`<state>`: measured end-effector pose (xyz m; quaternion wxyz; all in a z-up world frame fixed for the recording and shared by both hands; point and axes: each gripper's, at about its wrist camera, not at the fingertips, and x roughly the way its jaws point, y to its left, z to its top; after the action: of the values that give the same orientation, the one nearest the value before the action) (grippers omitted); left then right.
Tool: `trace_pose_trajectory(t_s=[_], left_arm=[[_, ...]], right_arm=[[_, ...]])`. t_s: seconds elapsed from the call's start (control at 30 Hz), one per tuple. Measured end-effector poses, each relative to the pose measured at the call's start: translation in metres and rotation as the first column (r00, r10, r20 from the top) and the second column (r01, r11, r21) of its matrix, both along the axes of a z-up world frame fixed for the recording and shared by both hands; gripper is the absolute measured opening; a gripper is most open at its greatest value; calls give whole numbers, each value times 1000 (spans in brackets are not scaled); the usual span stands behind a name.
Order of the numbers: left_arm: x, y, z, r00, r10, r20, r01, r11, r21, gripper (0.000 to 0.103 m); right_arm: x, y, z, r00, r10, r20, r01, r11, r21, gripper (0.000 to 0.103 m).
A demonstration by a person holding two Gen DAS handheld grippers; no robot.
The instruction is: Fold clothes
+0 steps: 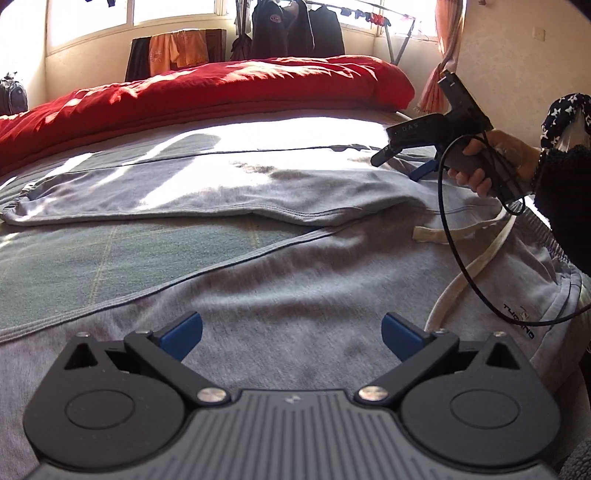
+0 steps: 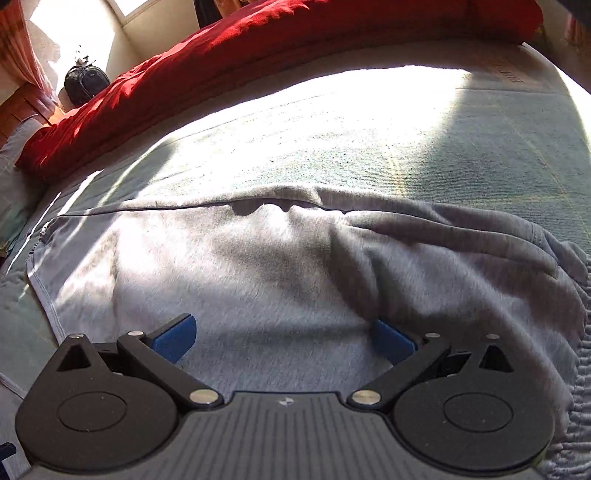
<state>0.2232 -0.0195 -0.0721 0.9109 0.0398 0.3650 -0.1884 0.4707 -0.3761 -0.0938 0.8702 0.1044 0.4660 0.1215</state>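
Observation:
Grey sweatpants lie spread on the bed, one leg stretching to the far left, the waistband with a white drawstring at the right. My left gripper hovers open just above the near leg, nothing between its blue pads. A hand holds the right gripper low over the far leg near the crotch. In the right wrist view, my right gripper is open over the grey fabric, with a raised fold running off to the right.
A green quilted bedspread covers the bed. A red duvet is bunched along the far side. Clothes hang on a rack by the window. A dark bag stands at the far left. A black cable loops from the right gripper.

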Motion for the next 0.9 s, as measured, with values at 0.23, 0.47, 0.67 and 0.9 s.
trace_pose_trajectory(t_s=[0.23,0.47,0.67,0.9], left_arm=[[7,2,-16,999,18,-37,-17,1000,14,102],[2,8,-15,999,18,-28,-18,1000,-16,102],[-5,10,-15,1000,13,-25,-14,1000,-18,102],[-7,25,-13,999,40,-17,-41,998,-50,102]], right_arm=[[4,19,-1,998,2,67,15,966,-260,103],[-47,74,32,966,248,75,-208,915,-347,103],[-49,107,-4,971,240,1,-218,883,-415,103],[-46,107,27,975,220,25,-196,911,-362,103]])
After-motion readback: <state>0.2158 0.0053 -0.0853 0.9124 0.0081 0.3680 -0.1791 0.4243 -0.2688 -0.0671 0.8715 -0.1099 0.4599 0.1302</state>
